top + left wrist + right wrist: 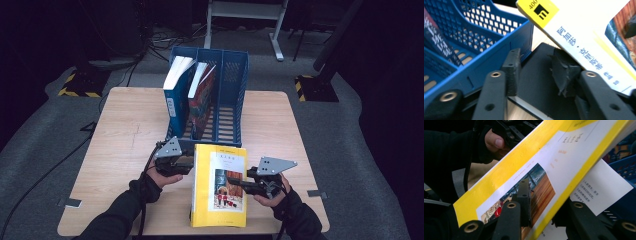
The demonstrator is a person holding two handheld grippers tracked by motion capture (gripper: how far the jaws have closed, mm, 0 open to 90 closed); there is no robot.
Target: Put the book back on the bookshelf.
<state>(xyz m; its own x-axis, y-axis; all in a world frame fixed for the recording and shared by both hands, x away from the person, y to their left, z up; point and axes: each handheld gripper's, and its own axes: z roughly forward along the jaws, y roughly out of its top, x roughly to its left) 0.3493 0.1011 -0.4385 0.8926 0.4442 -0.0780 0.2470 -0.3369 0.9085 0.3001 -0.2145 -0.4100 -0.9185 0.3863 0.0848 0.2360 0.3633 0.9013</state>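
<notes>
A yellow book point(219, 185) with a picture on its cover is held off the table point(125, 130), its top edge just before the blue file rack point(225, 95). My right gripper point(237, 182) is shut on its right edge: in the right gripper view one pad lies on the cover picture point(541, 195) and the other jaw is behind the book, the gripper point(544, 202) astride the edge. My left gripper point(187, 165) is at the book's spine side. In the left gripper view point(537, 71) a black surface point(534, 82) shows between its jaws, the right pad against the spine point(584, 47), the left pad free.
The rack holds a blue book point(176, 95) and a dark red book point(200, 97) in its left slots; its right slot point(227, 120) is empty. A white cover flap point(604, 187) hangs behind the yellow book. Floor and a table leg lie beyond.
</notes>
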